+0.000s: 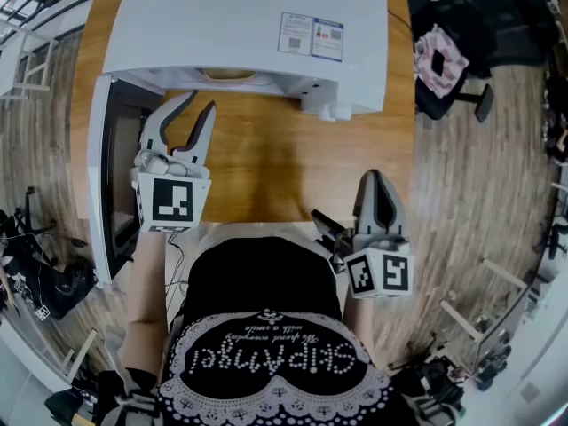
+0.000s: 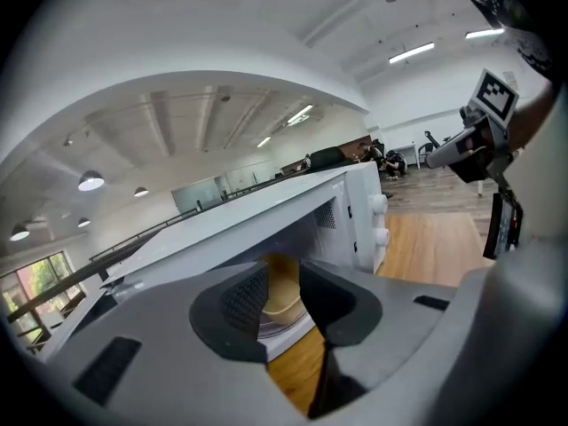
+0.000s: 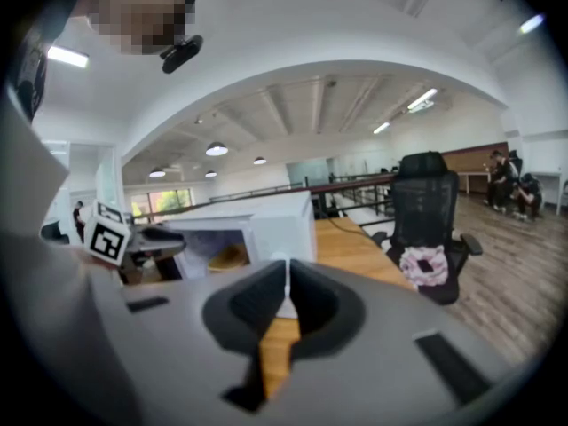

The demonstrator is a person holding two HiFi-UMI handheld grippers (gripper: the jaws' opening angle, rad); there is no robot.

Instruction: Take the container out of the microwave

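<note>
Head view: my left tool (image 1: 201,101) sits at the mouth of the microwave (image 1: 240,25), beside its swung-open door (image 1: 99,176), jaws apart and empty. The tan container (image 1: 229,74) just shows inside. Left gripper view frames that container between the spread jaws, farther in, lined up for a grab, I judge. Right gripper view shows my right tool (image 3: 286,287) pinched shut on nothing, parked over the near worktop (image 3: 351,242), out of the way.
</note>
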